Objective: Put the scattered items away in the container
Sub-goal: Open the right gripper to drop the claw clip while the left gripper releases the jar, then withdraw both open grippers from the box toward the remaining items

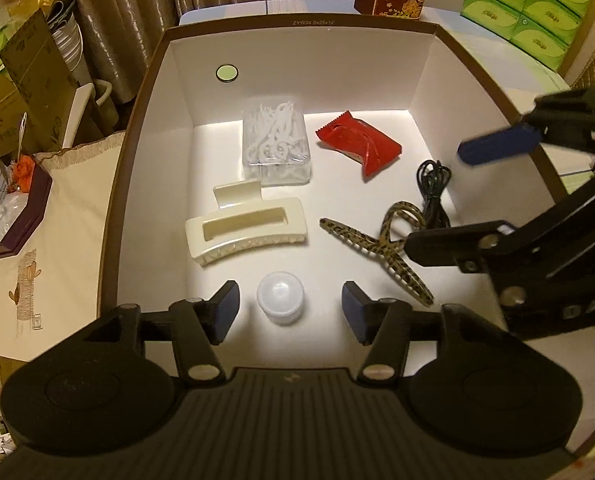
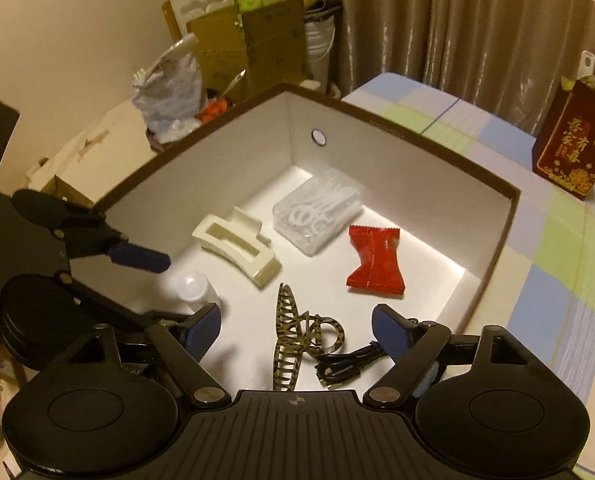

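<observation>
A brown-rimmed box (image 1: pixel 297 22) with a white inside holds a small clear jar (image 1: pixel 280 298), a cream hair claw (image 1: pixel 246 230), a clear case of floss picks (image 1: pixel 276 147), a red snack packet (image 1: pixel 359 146), a leopard hair claw (image 1: pixel 381 246) and a coiled black cable (image 1: pixel 435 190). My left gripper (image 1: pixel 289 308) is open above the box floor, its pads either side of the jar and apart from it. My right gripper (image 2: pixel 296 330) is open and empty above the leopard claw (image 2: pixel 297 336) and the cable (image 2: pixel 349 364). The jar (image 2: pixel 195 286) also shows in the right wrist view.
The box (image 2: pixel 397 124) stands on a checked cloth (image 2: pixel 557 248). A dark red gift box (image 2: pixel 573 148) stands behind it on the right. Green tissue packs (image 1: pixel 529 4) are stacked at the back right. Cardboard boxes (image 1: pixel 29 80) and a bag (image 2: pixel 169 92) crowd the left side.
</observation>
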The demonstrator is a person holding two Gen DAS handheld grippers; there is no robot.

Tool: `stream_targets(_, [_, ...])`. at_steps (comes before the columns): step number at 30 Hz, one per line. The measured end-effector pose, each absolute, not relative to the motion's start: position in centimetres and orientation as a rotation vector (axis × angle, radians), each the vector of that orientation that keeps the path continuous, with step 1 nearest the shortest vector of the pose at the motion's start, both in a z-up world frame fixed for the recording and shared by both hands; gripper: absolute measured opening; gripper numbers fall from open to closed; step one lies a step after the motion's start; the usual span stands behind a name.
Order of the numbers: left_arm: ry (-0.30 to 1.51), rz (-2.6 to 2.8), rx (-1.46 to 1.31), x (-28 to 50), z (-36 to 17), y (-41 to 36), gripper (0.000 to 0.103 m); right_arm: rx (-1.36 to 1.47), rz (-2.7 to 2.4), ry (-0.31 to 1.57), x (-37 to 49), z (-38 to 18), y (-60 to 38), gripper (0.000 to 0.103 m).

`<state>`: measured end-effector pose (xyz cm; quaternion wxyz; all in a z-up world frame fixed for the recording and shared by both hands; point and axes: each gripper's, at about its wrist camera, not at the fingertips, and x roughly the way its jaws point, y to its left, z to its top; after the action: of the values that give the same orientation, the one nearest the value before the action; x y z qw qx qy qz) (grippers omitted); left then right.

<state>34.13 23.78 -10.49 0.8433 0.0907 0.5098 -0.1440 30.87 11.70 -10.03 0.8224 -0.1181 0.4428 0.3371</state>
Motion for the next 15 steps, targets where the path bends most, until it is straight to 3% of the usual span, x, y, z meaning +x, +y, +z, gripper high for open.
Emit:
stream_targets(4, [1.071, -0.3, 0.178, 33.1, -9.7, 23.7, 0.063, -0.251, 0.709, 0.908, 29.9, -9.1, 11.1, 0.092])
stream_targets(7, [1.064, -0.298, 0.168, 32.4, -9.0, 23.7, 0.069, -0.254, 0.7, 0.875, 29.1, -8.3, 10.7, 0.094])
stream_targets(10, [1.046, -0.269, 0.183, 31.6, -8.1, 23.5, 0.083, -0.244, 0.684, 0.855, 28.6, -7.8, 10.3, 0.097])
stream_targets(15, [1.019, -0.24, 0.163, 30.5, -6.3, 23.7, 0.088, -0.223, 0.65, 0.824, 27.7, -6.9, 9.3, 0.1])
